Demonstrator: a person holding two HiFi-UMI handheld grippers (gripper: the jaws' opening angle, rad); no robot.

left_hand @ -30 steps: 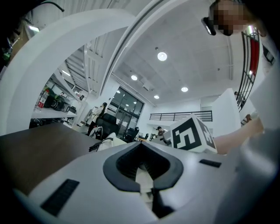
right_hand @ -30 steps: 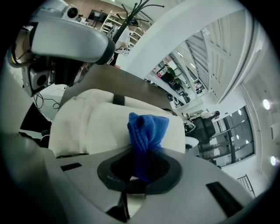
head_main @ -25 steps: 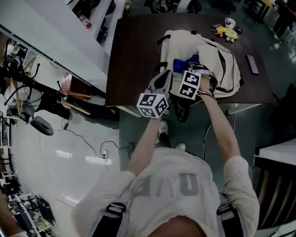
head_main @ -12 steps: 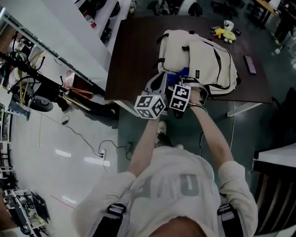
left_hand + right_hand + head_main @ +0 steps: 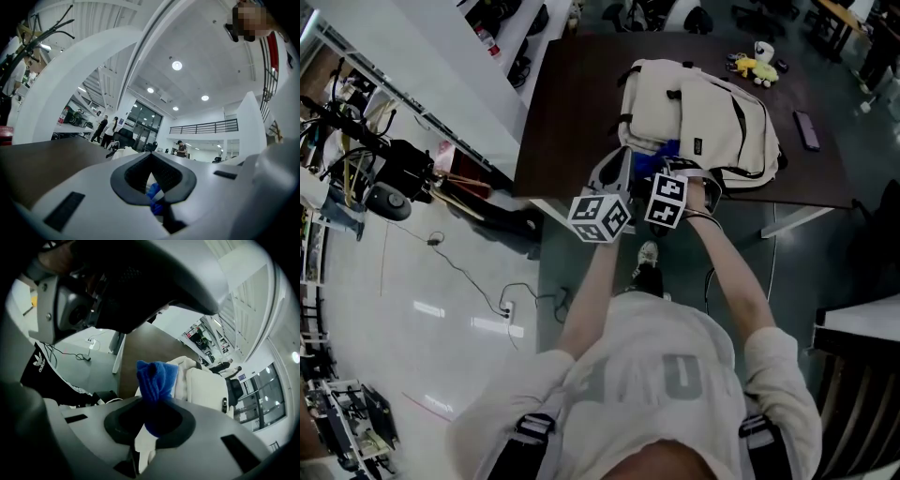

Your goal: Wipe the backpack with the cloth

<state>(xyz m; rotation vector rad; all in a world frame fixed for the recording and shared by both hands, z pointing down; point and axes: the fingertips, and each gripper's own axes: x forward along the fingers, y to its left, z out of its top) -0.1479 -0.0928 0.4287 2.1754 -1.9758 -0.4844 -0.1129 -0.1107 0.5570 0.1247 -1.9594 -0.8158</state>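
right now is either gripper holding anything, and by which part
The right gripper pinches the blue cloth by its bunched lower end; for the left gripper, cannot tell.

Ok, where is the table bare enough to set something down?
Widest bare patch: the table's left part, between its left edge and the backpack. A narrower strip lies between backpack and the dark flat device at right. Crowded by the near edge: left tool, right tool, cloth.

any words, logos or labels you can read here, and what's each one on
"adidas", under a trefoil logo: on the black garment; small, so a likely reading only.
Large pale letters on the person's shirt: creased, not readable.
Dark tag on the backpack: too small to read.
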